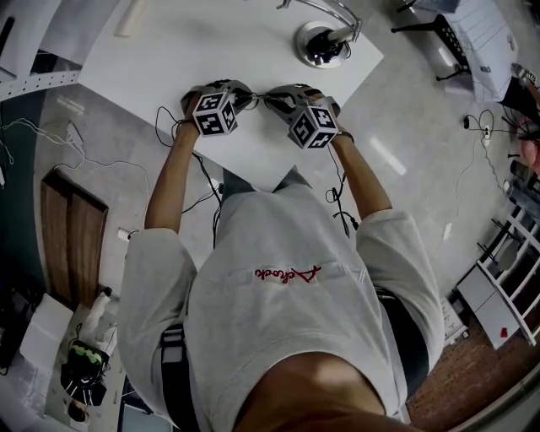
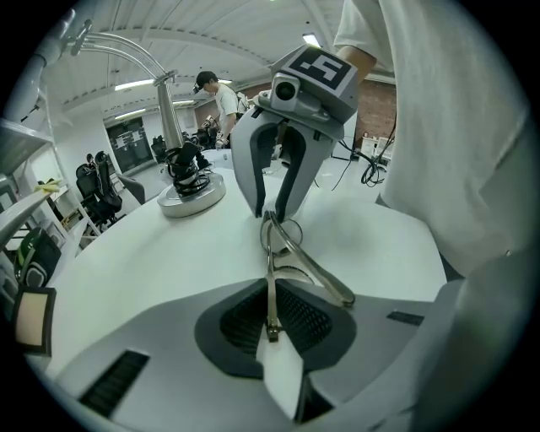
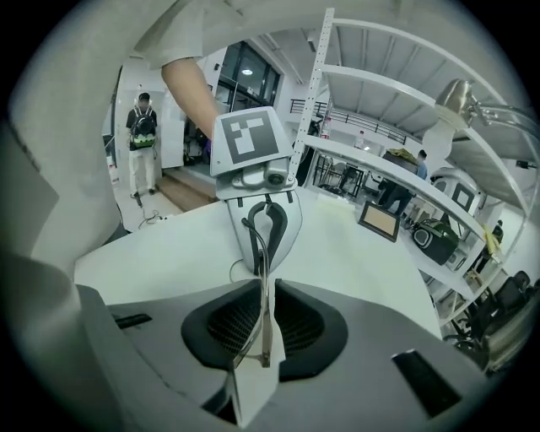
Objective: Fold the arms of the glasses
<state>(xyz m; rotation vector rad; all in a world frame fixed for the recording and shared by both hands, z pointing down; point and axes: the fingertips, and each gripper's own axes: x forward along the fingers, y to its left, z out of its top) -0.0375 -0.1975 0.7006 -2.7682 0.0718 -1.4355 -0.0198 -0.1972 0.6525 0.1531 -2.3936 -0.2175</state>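
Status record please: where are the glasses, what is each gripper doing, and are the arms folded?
glasses: between both grippers, over the table
left gripper: shut on the glasses
right gripper: glasses between its jaws; whether the pads press is unclear
arm: one sticks out sideways, not folded
stand: round metal base, on the table beyond the grippers

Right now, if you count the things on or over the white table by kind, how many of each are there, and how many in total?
Left hand-held gripper and right hand-held gripper: 2
Glasses: 1
Stand with round metal base: 1
Pale bar near the far corner: 1
Total: 5
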